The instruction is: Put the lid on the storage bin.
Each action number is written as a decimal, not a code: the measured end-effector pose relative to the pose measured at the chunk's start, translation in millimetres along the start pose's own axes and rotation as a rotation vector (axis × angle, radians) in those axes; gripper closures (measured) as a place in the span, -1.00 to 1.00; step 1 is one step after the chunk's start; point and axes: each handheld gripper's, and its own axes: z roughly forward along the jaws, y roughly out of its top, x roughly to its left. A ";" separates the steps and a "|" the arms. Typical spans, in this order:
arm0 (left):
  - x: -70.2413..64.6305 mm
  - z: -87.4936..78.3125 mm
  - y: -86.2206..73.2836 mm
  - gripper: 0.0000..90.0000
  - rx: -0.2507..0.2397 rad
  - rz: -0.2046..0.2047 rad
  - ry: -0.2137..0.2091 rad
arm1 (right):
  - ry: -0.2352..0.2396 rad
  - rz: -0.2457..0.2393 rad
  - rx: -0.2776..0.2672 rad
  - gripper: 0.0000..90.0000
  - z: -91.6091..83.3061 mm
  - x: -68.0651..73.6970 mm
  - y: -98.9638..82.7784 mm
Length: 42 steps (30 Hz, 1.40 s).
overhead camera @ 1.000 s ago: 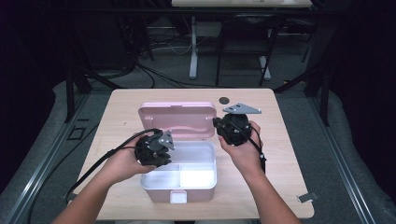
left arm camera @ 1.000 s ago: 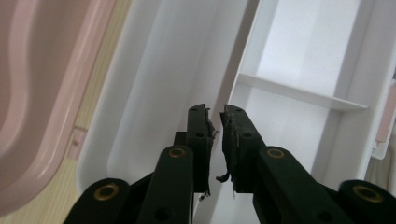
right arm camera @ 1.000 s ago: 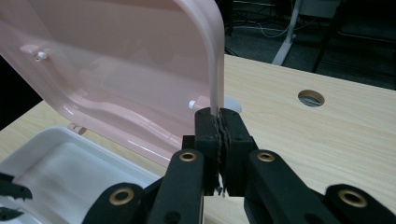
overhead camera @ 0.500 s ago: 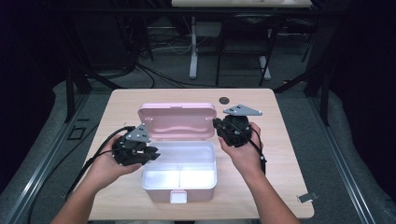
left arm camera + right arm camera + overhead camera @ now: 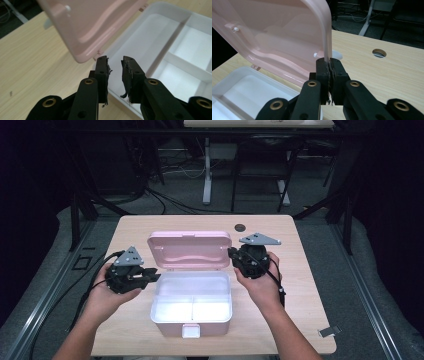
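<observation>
At the middle of the table [image 5: 300,320] sits the white box [image 5: 192,302], its pink lid [image 5: 190,249] standing up along the far side. Right gripper [image 5: 329,65] pinches the lid's right edge, jaws closed on it. Left gripper [image 5: 115,65], jaws just opening and empty, hangs beside the box's left wall, well short of the lid.

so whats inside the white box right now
Nothing: the white box shows bare compartments split by dividers. Its pink lid stands open, pinched at the edge by the right gripper. The near wall's inside is hidden.
</observation>
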 end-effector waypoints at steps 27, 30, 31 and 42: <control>17.8 -11.4 15.4 0.59 -0.188 -0.119 0.119 | 0.012 -0.006 -0.008 0.92 -4.8 1.4 -4.5; 18.1 -11.9 16.0 0.64 -0.201 -0.125 0.114 | 0.017 -0.007 -0.010 0.92 -5.2 0.9 -5.1; 18.2 -11.9 16.2 0.65 -0.204 -0.126 0.114 | 0.025 -0.006 -0.010 0.91 -5.5 0.6 -5.3; 13.2 -14.8 25.1 0.68 -0.234 -0.107 0.155 | 0.032 -0.008 -0.021 0.90 -6.8 0.5 -7.7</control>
